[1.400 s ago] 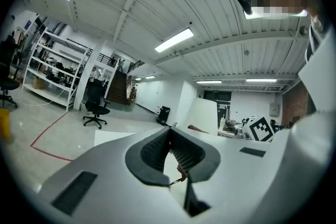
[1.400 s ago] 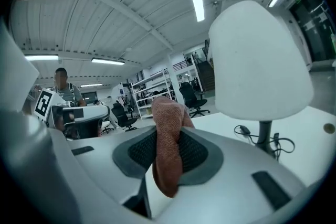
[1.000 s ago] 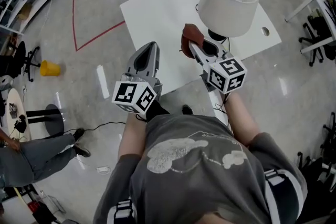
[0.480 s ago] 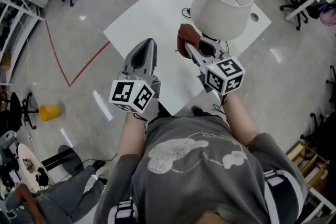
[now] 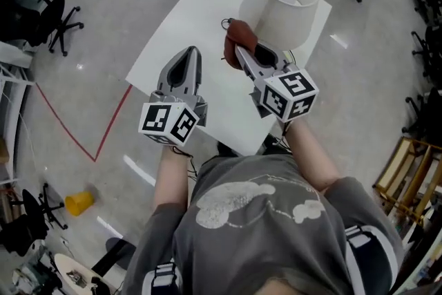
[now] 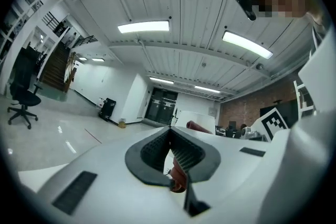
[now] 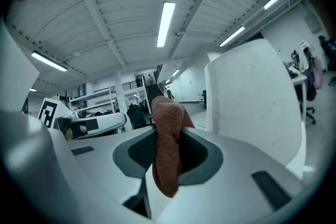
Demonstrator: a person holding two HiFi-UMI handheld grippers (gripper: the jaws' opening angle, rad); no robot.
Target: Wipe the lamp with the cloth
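**Two grippers held forward, right one clamped**

The left gripper (image 5: 190, 55) points to 12 o'clock, jaws together and holding nothing. At its 3 o'clock, the right gripper (image 5: 239, 52) angles toward 11 o'clock, jaws pinching the cloth (image 7: 167, 139). Bare forearms (image 5: 171, 176) extend forward.

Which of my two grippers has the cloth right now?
The right gripper, shut on the reddish-brown cloth beside the white lampshade. The left gripper has its jaws together at the tips and sits farther from the shade.

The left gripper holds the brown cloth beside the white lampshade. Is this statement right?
Not quite: the right gripper holds the brown cloth beside the white lampshade. The right gripper view shows the cloth clamped between its jaws.
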